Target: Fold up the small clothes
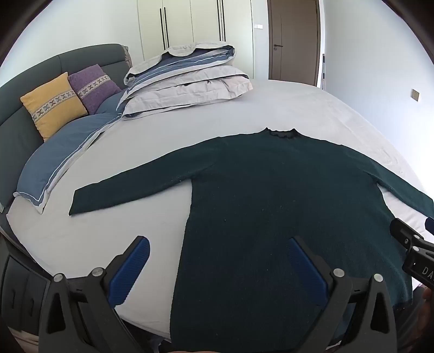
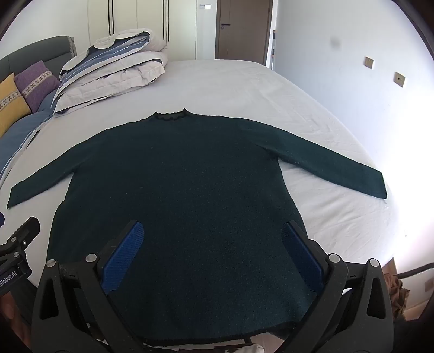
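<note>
Both tools held over the near edge of the bed, angled downward and forward, side by side. Left gripper [image 1: 219,260]: black frame, two blue ribbed pads [image 1: 130,268], jaws spread wide, nothing between them; its left pad over bare sheet, its right pad over the garment's lower left part. Right gripper [image 2: 214,249]: same build, jaws likewise wide apart and gripping nothing, both pads above the hem area of the garment. Whether either tool touches the cloth cannot be told. Each tool shows at the edge of the other's view. The task's thing, one dark green long-sleeved knit sweater [image 2: 176,184], lies flat on the pale grey bed sheet [image 2: 244,81], hem nearest at the bed's near edge, frilled collar farthest, two sleeves spread out to either side, nothing lying on it. Beyond the left sleeve: one blue pillow with a white stripe [image 1: 59,160]. Against the dark grey padded headboard [image 1: 16,130], two cushions: one yellow square cushion with a patterned band [image 1: 53,104], one purple square cushion with the same band [image 1: 93,87]. Farther on, one folded beige and blue quilt [image 1: 187,81], stacked on the sheet. At the back, white wardrobe doors [image 1: 179,21] and one brown door [image 1: 294,38]. Two wall plates [image 2: 369,62] on the right wall.
</note>
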`<state>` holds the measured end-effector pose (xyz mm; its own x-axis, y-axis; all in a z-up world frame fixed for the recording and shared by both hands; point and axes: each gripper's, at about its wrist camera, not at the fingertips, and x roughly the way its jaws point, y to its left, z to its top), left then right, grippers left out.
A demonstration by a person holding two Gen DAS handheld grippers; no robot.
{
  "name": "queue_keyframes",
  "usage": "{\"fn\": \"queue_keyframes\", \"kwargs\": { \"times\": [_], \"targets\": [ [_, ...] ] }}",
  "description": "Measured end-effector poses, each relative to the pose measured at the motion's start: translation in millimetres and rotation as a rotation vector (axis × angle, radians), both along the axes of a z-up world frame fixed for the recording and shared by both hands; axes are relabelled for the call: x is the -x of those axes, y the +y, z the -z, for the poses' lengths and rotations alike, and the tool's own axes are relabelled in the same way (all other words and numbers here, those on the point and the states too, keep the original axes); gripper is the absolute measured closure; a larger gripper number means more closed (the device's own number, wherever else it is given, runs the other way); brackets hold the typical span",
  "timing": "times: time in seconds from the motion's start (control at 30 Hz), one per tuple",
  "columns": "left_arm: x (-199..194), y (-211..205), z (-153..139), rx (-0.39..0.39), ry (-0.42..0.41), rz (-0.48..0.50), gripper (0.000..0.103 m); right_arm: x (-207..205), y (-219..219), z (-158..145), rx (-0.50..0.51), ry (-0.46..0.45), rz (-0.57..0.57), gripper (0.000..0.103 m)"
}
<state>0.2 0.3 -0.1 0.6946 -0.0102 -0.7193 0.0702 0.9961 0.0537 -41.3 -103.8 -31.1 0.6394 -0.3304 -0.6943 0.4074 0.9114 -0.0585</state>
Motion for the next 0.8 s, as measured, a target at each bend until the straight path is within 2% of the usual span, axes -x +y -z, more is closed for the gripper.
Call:
{"fn": "queue_keyframes", "kwargs": {
  "times": [0.8],
  "targets": [
    [7,12,3,0.003,0.002,-0.002,0.000,2,6,4,-0.001,-0.001,-0.002,0.000]
  ]
}}
